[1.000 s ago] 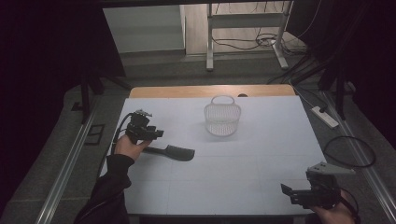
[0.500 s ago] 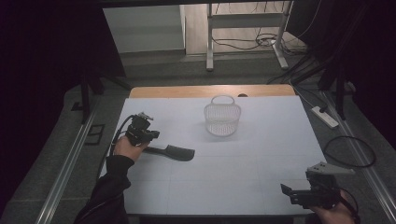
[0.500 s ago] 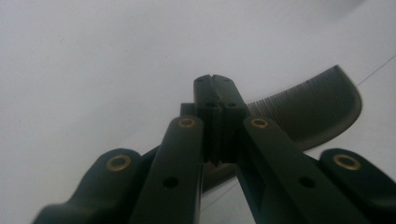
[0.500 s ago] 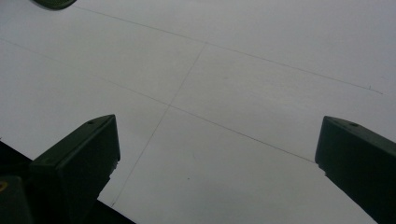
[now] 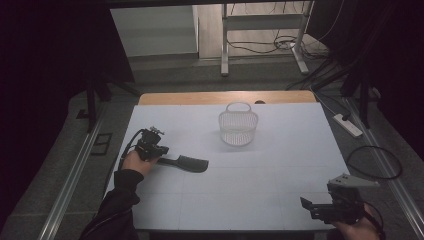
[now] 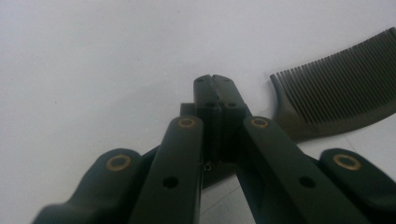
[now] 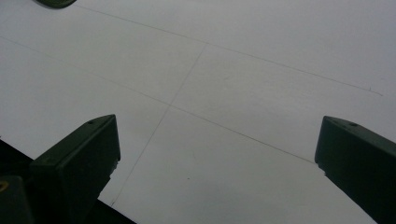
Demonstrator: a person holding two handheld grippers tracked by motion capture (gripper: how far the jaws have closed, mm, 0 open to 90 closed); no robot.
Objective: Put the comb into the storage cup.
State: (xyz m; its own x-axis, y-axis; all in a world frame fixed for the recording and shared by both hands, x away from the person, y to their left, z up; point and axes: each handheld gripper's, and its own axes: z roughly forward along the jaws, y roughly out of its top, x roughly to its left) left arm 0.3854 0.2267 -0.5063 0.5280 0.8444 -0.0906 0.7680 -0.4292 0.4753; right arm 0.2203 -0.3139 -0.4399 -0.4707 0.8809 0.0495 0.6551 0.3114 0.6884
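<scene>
Black comb (image 6: 327,100), fine close-set teeth, curved tapering handle

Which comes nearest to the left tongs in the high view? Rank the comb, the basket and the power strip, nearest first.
1. comb: at the left tongs, handle between them.
2. basket: table middle, toward the far edge.
3. power strip: floor beyond the table's right side.

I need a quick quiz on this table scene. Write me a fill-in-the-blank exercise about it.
1. The left hand-held gripper is shut on the ____ of the comb.
2. The basket holds ____.
3. The right hand-held gripper has its jaws ____.
4. The comb lies to the ____ of the basket in the high view.

Missing words: handle; nothing; open; left
</scene>
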